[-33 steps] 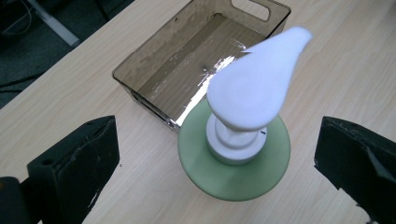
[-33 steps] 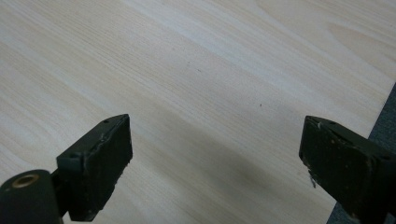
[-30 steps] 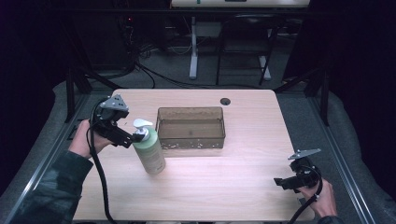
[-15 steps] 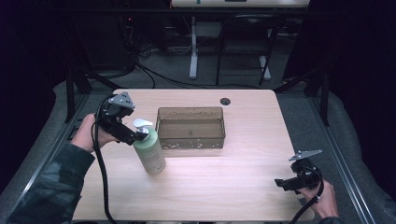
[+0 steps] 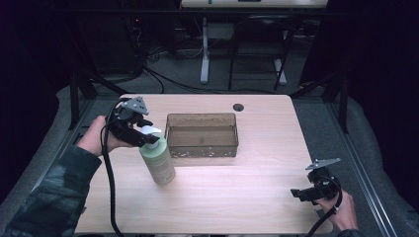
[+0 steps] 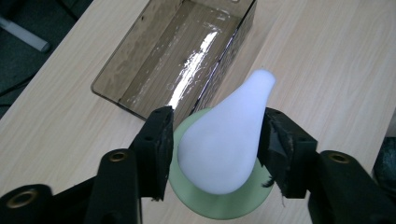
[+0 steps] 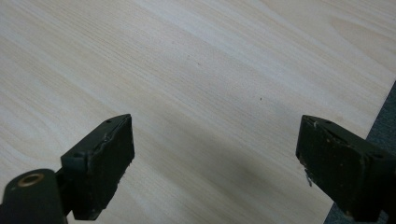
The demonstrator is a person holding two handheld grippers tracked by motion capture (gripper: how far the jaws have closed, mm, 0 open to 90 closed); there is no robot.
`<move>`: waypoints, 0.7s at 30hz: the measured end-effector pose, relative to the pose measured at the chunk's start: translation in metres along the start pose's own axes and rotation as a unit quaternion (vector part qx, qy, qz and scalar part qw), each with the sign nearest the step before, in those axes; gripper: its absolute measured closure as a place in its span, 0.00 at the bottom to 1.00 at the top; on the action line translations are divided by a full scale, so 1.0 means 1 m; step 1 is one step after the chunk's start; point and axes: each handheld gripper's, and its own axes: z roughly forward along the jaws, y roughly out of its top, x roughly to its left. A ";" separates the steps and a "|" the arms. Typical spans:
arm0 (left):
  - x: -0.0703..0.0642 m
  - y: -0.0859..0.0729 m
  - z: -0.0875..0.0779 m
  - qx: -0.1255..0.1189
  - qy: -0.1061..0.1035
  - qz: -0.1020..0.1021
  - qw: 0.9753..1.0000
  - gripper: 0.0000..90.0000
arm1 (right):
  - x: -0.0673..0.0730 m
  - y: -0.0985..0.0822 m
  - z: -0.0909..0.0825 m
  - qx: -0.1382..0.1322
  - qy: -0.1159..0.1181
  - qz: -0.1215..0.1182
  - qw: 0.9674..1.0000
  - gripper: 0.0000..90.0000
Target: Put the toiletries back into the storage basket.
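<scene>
In the left gripper view, the left tool (image 6: 215,156) has just been closing its two black jaws around the white pump head (image 6: 226,140) of a pale green bottle (image 6: 212,205); both pads stand against its sides. Beyond it, a brown see-through bin (image 6: 140,77) rests on the light wooden table (image 6: 327,70), just beside the bottle.
</scene>
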 end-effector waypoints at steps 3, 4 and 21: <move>0.000 0.003 0.001 0.011 -0.004 0.007 1.000 0.58 | -0.001 0.000 0.000 -0.002 0.000 -0.001 1.000 0.13; -0.001 0.004 0.001 0.013 -0.003 0.009 1.000 0.60 | -0.001 0.000 -0.001 -0.003 0.000 0.001 1.000 0.13; -0.002 0.010 0.002 0.039 0.005 0.005 0.999 0.67 | -0.002 -0.001 -0.001 -0.005 -0.003 0.005 1.000 0.13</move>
